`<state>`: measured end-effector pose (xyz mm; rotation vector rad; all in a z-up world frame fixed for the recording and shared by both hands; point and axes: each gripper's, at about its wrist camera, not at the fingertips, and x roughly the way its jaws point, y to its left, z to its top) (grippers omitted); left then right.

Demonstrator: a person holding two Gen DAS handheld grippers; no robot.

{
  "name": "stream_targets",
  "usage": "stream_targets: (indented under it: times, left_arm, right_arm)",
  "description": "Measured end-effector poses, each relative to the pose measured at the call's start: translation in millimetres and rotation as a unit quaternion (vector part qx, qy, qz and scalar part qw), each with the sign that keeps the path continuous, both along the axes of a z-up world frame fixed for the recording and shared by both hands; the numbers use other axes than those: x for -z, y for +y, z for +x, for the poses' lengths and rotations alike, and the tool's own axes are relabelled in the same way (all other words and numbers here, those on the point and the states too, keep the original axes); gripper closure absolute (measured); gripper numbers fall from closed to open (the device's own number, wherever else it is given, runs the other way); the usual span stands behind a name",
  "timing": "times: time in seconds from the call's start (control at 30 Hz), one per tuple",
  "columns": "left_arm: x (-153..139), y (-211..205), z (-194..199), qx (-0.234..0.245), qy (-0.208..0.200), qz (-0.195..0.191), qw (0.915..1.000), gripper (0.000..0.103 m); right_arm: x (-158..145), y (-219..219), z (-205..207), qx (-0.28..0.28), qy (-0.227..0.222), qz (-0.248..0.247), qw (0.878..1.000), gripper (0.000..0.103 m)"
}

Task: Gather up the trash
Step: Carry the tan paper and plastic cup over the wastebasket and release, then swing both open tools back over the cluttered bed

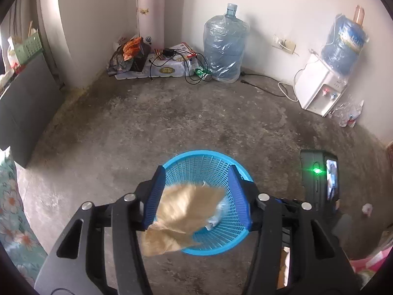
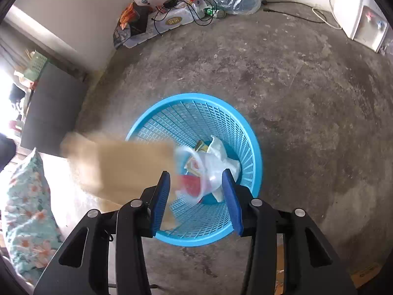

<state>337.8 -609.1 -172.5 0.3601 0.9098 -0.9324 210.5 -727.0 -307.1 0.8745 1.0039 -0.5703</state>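
Observation:
A round blue mesh basket [image 1: 196, 153] stands on the concrete floor under both grippers. My left gripper [image 1: 196, 196] is open above its near rim. A blurred tan sheet of paper [image 1: 186, 211] hangs loose between the fingers and over the rim. In the right wrist view my right gripper [image 2: 199, 196] is open over the basket [image 2: 152, 118]. A clear plastic bag with red and white scraps [image 2: 211, 169] lies below between its fingers, inside the basket. The tan paper [image 2: 118, 167] shows blurred at the basket's left rim.
A large water jug [image 1: 226, 49] and a white water dispenser [image 1: 321, 86] stand along the far wall, with boxes and cables [image 1: 169, 61] in the corner. A dark cabinet [image 1: 24, 113] and floral cushion [image 2: 27, 196] are at left. A small crumpled scrap [image 1: 367, 207] lies at right.

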Motion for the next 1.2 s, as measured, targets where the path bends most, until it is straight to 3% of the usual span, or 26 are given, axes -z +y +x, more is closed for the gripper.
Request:
stream_targets:
  times: [0.2,0.4,0.5,0.7,0.83,0.97,1.03,1.2]
  left_arm:
    - [-37.2,23.3,-7.5,0.011,-0.015,-0.017,0.9997,0.053]
    - [-104.7,70.8,-27.3,0.021,-0.008,-0.059,0.9980,0.052]
    - [-142.6,107.5,-41.3,0.034,-0.014,-0.080,0.9961,0.046]
    - [-210.8,208.7,-81.9,0.053,-0.062,-0.105,0.9912,0.035]
    - [-242.9,289.6,-108.3,0.026,-0.073,-0.122,0.9895,0.033]
    - [-266.8,372.2,-134.5,-0.016,-0.088,-0.153,0.9841,0.032]
    - [-274.6,423.0,-150.4,-0.046,-0.113,-0.171,0.9778,0.029]
    - [-280.4,525.9,-176.1,-0.143,-0.140,-0.186,0.9620,0.023]
  right_arm:
    - [-9.4,6.7,-21.8,0.014,-0.025,-0.002,1.000,0.060]
    - [-38.7,34.6,-48.6,0.014,-0.055,-0.011,0.998,0.060]
    - [-68.7,60.7,-64.2,0.011,-0.090,-0.017,0.996,0.060]
    - [-137.2,129.0,-91.1,-0.022,-0.154,-0.054,0.986,0.055]
    - [-194.2,187.6,-103.1,-0.068,-0.185,-0.107,0.975,0.042]
    - [-247.0,247.6,-115.7,-0.119,-0.220,-0.167,0.954,0.024]
    - [-267.9,275.4,-120.9,-0.138,-0.234,-0.193,0.943,0.014]
    - [-304.8,335.4,-130.7,-0.189,-0.265,-0.254,0.911,0.007]
